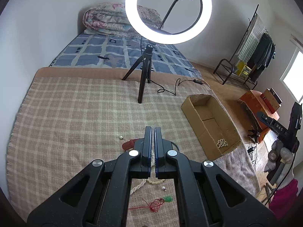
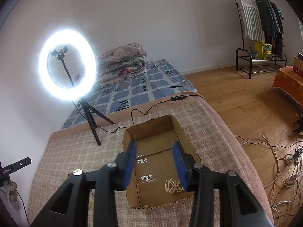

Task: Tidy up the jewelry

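Note:
My left gripper (image 1: pixel 153 128) is shut and points down at jewelry lying on the checked blanket (image 1: pixel 75 117). Its fingers hide part of that heap. Around them I see a single pearl (image 1: pixel 120 137), a red strap (image 1: pixel 129 144), a pearl strand (image 1: pixel 138 185), a beige bead bracelet (image 1: pixel 156 181) and a red cord with a green pendant (image 1: pixel 157 202). My right gripper (image 2: pixel 155 144) hangs open over the cardboard box (image 2: pixel 151 130), nothing between its blue pads. A pearl necklace (image 2: pixel 173 186) lies on the box floor, also visible from the left wrist as pearls (image 1: pixel 222 143) in the box (image 1: pixel 197 102).
A lit ring light (image 1: pixel 168 11) on a tripod (image 1: pixel 142 79) stands behind the jewelry, its cable (image 1: pixel 170 89) trailing toward the box. A gloved hand (image 1: pixel 280 151) holds the right gripper at the bed's edge. Cables (image 2: pixel 274 160) lie on the wooden floor.

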### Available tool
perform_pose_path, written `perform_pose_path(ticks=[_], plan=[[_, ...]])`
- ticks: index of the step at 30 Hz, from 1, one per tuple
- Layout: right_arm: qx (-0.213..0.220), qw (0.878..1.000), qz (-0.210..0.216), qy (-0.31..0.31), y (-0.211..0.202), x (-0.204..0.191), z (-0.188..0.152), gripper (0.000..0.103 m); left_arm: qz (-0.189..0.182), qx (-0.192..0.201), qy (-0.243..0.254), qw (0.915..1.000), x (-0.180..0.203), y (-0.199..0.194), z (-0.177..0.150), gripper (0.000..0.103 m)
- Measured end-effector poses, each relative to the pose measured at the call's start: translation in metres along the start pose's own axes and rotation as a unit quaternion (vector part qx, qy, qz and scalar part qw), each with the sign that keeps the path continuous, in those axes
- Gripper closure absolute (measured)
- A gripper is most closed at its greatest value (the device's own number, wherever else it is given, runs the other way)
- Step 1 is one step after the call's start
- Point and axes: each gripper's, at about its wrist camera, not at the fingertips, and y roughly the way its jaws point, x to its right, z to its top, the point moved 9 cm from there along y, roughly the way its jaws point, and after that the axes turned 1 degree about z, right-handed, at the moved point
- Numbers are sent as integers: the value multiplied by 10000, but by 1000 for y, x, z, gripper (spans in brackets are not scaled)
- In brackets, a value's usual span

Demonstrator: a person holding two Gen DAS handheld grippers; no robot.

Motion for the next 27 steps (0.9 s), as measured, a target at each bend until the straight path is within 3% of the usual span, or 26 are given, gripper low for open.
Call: perform_pose_path(ticks=[1,3,5,6,7,9,13,27], plan=[[18,10000,-9,-23,-1,-1,0,35,25,-19,14,10000,-2,0,-3,103],[80,9999,-31,-120,-5,-4,0,27,5,-102,41,9999,-4,0,-10,103],[155,9995,-117,-243,-9,-9,1,14,3,-177,80,9998,-6,1,-17,97],[208,9992,-148,-301,-10,-11,1,12,3,-201,121,9997,-6,1,-21,87],[250,9989,-162,-374,-12,-14,1,9,0,-231,171,9996,-6,2,-25,71],[265,9982,-155,-515,-14,-20,0,5,-14,-268,232,9994,-6,2,-32,57],[341,9957,-151,-847,-19,-34,-5,0,-51,-440,322,9985,-5,9,-46,57],[237,9900,47,-1389,-23,-66,-29,0,-183,-1153,590,9914,-5,45,-101,57]])
